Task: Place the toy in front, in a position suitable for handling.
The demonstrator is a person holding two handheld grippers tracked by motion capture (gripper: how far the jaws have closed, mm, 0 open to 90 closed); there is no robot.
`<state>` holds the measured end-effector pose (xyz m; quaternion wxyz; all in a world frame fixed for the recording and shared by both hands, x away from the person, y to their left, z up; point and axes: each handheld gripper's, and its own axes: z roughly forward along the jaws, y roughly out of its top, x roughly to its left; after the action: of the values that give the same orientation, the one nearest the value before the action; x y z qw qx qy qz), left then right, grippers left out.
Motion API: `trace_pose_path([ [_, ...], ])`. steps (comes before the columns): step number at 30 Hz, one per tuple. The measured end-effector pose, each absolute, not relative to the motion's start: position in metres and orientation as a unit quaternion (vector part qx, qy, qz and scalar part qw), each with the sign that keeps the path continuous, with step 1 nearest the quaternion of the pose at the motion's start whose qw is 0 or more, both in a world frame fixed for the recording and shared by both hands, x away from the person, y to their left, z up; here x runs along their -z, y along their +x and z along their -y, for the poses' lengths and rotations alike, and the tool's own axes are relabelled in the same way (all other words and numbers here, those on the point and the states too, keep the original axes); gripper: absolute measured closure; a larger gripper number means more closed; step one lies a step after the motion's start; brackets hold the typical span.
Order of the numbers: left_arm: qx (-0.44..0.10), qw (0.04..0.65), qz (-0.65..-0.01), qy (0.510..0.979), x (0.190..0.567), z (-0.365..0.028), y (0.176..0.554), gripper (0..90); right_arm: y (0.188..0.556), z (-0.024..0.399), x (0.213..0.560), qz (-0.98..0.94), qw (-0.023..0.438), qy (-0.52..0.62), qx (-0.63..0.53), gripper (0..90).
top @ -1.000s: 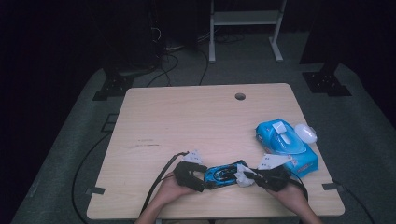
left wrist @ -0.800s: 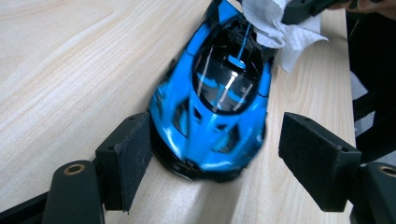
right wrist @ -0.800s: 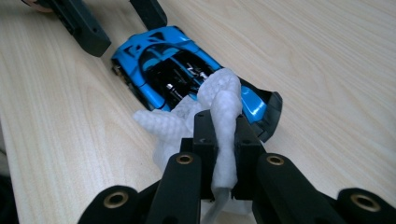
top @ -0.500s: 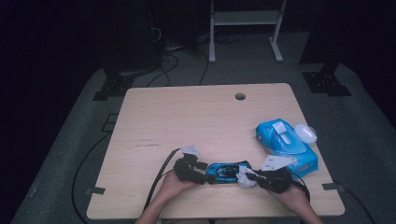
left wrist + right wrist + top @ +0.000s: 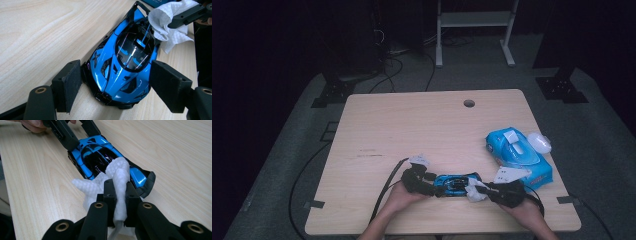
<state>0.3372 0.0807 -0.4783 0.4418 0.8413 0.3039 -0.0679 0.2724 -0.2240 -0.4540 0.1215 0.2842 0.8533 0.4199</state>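
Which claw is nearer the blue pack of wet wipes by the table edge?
Right. The right claw sits just beside the blue pack of wet wipes; the left claw is farther off, beyond the blue toy car.

Blue wipes pack [image 5: 518, 152] on table [image 5: 412, 125], white lid [image 5: 539, 142] beside

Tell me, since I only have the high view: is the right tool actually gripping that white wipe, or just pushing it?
Observer: Gripping. The right tool is shut on the wipe, with a fold pinched between its jaws.
Operator: Where does the wipe sit on the car?
Observer: On the rear of the blue car, just behind the dark canopy.
Operator: And the left tool?
Observer: The left tool straddles the car's nose, with a pad against each side.
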Motion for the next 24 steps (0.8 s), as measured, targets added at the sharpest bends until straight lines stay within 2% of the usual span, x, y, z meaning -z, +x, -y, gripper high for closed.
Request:
trace_pose_path([
  [7,0.05,0.449,-0.294,0.842,0.478,-0.081,0.334,27.5,0.276,0.227,0.45,-0.85,0.119,0.291,-0.422,83.2],
  [14,0.043,0.453,-0.281,0.845,0.477,-0.081,0.332,31.3,0.296,0.233,0.431,-0.828,0.146,0.323,-0.434,83.1],
  [18,0.048,0.454,-0.284,0.843,0.477,-0.081,0.333,31.0,0.303,0.224,0.434,-0.844,0.133,0.316,-0.412,82.8],
  [24,0.063,0.445,-0.299,0.842,0.478,-0.082,0.337,27.4,0.292,0.215,0.438,-0.861,0.12,0.276,-0.41,82.9],
])
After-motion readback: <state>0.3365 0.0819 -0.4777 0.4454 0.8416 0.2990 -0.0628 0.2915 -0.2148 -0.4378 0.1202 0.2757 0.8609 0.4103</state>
